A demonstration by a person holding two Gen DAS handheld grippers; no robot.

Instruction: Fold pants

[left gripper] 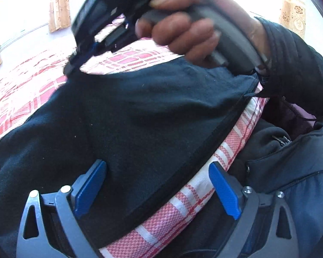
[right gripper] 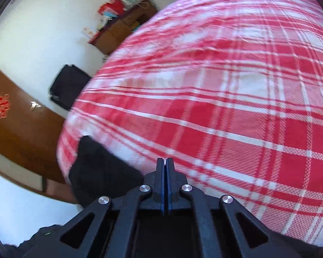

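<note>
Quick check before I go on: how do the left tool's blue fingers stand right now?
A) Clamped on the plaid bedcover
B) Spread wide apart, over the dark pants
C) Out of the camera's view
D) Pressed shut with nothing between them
B: in the left wrist view the left tool has its blue fingers set far apart, with the dark pants lying between and beyond them on the plaid bedcover.

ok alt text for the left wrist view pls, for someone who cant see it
The left tool hangs open, its blue fingers spread over dark pants on a red and white checked bedspread. Above, the person's right hand grips the right tool, blurred, its tip at the pants' far edge.
</note>
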